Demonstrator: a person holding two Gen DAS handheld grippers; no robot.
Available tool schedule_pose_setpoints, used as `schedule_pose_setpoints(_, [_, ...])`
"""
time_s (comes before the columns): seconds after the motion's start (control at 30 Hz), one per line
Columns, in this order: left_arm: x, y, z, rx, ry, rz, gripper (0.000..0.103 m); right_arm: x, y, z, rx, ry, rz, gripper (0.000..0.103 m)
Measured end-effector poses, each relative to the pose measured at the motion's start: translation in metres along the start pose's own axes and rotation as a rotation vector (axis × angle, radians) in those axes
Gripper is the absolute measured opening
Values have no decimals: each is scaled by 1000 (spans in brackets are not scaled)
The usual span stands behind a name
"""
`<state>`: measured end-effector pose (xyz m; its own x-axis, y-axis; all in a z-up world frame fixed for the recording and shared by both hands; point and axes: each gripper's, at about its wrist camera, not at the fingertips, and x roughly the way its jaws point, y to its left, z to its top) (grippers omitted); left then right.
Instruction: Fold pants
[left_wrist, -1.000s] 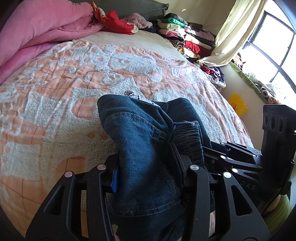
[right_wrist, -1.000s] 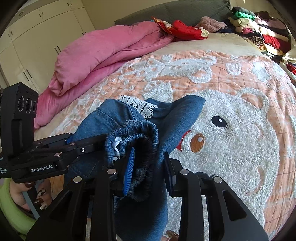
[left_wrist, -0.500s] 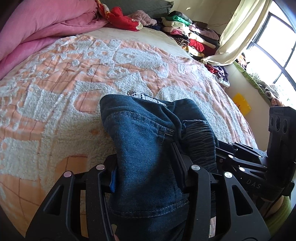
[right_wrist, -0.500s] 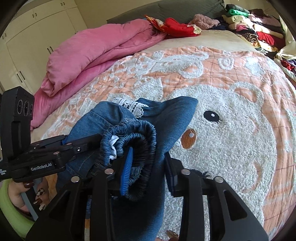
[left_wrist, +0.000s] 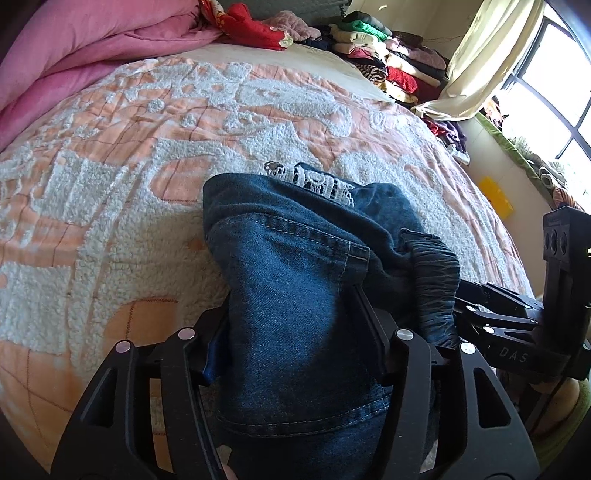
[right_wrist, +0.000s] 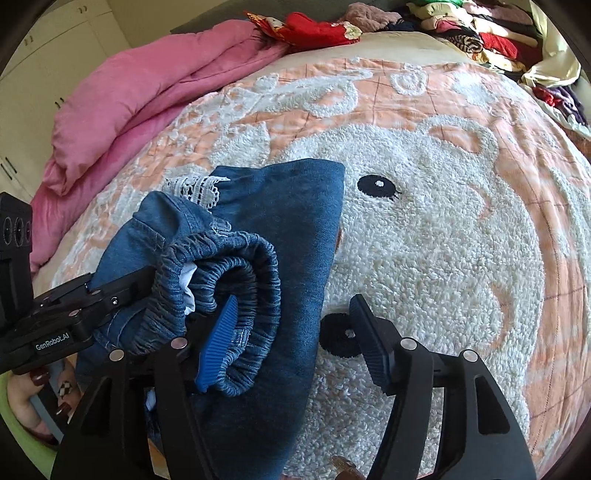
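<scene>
Left wrist: left gripper (left_wrist: 295, 328) has its fingers clamped on the denim of the pants (left_wrist: 295, 280), which hang bunched just above the bed (left_wrist: 110, 206); that one pinch carries the bundle, so if it slips the fold falls apart. Right wrist: right gripper (right_wrist: 291, 325) has its fingers spread wide, blue pad (right_wrist: 218, 343) touching the waistband (right_wrist: 236, 273) but not pinching it, so that side can sag or snag as the gripper pulls away.

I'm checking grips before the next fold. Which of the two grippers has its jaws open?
The right gripper: its jaws stand spread, one pad clear of the jeans. The left gripper is clamped on the denim.
</scene>
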<state>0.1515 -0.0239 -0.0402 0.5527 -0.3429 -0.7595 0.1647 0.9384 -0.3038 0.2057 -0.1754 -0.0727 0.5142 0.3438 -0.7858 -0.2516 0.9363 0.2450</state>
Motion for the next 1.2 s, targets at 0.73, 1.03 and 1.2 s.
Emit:
schedule_pose_setpoints(0.73, [-30, -3, -3, -5, -43, 2, 63, -53, 3, -3, 0, -129, 1, 87])
schedule_pose_setpoints(1.03, [-74, -15, -6, 18, -129, 12, 93, -97, 12, -8, -35, -255, -11, 98])
schedule_pose_setpoints(1.2, [-99, -22, -12, 43, -185, 66, 93, -121, 22, -17, -85, -311, -35, 99])
